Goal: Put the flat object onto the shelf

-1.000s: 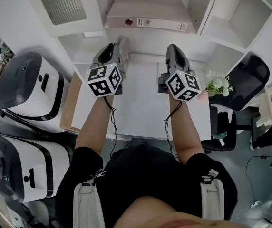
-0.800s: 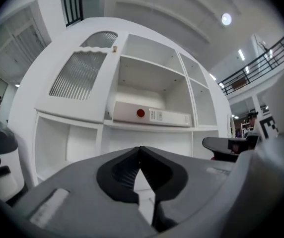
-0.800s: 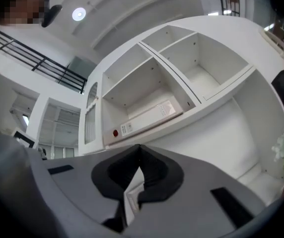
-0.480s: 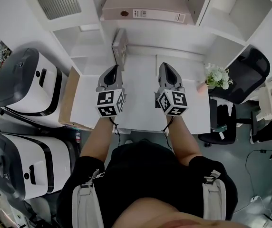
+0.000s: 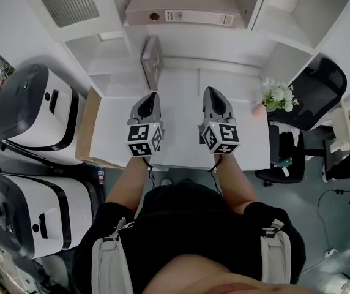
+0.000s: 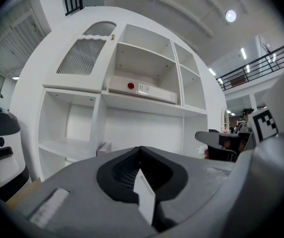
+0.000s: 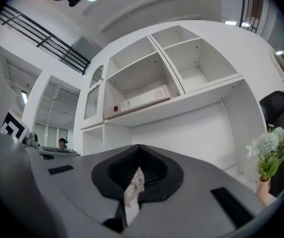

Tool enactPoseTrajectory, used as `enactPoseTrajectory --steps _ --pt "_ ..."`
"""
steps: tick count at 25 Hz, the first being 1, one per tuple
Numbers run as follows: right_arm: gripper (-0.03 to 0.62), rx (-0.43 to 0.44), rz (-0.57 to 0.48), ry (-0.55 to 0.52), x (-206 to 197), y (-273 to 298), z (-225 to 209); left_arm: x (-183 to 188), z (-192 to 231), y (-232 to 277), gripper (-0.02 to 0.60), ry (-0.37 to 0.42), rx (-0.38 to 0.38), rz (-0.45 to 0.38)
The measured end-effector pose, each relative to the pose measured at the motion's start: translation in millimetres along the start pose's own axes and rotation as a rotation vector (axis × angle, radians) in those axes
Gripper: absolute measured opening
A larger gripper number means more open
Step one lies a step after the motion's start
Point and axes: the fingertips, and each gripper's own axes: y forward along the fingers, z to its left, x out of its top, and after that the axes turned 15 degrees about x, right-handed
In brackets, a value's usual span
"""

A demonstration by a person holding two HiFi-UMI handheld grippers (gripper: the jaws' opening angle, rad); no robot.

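Observation:
The flat object is a pale pink ring binder [image 5: 181, 8] with a red dot on its spine. It lies flat on the upper shelf, alone, and it also shows as the binder [image 6: 142, 89] in the left gripper view and as the binder [image 7: 139, 101] in the right gripper view. My left gripper [image 5: 152, 97] and right gripper [image 5: 212, 92] hover side by side over the white desk [image 5: 181, 146], well below the binder. Both point level at the shelf unit. The left gripper [image 6: 141, 150] and the right gripper [image 7: 138, 150] are shut, with nothing between their jaws.
A small grey box [image 5: 152, 60] stands on edge at the back of the desk by the shelf divider. A vase of white flowers [image 5: 277, 94] sits at the desk's right end, beside a black chair [image 5: 312, 97]. Two white-and-black machines [image 5: 28, 115] and a brown board [image 5: 89, 127] stand to the left.
Both grippers have come down and back from the shelf towards the person, and now hang lower over the desk. The binder stays on the shelf.

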Motion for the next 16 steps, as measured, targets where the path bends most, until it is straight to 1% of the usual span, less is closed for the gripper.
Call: enactPoseTrajectory --steps 4,8,16 --pt "-0.002 -0.012 -0.011 0.055 -0.6 -4.5 -7.0 1.9 -3.1 -1.7 0.017 0.006 -0.003 -0.002" --pt "-0.002 -0.018 -0.018 0.072 0.5 -7.0 -10.5 9.9 -3.5 -4.8 0.017 -0.041 -0.004 -0.015" --pt "-0.002 -0.011 -0.028 0.072 4.9 -4.1 -5.4 22.8 -9.0 -7.6 0.017 -0.020 -0.027 -0.031"
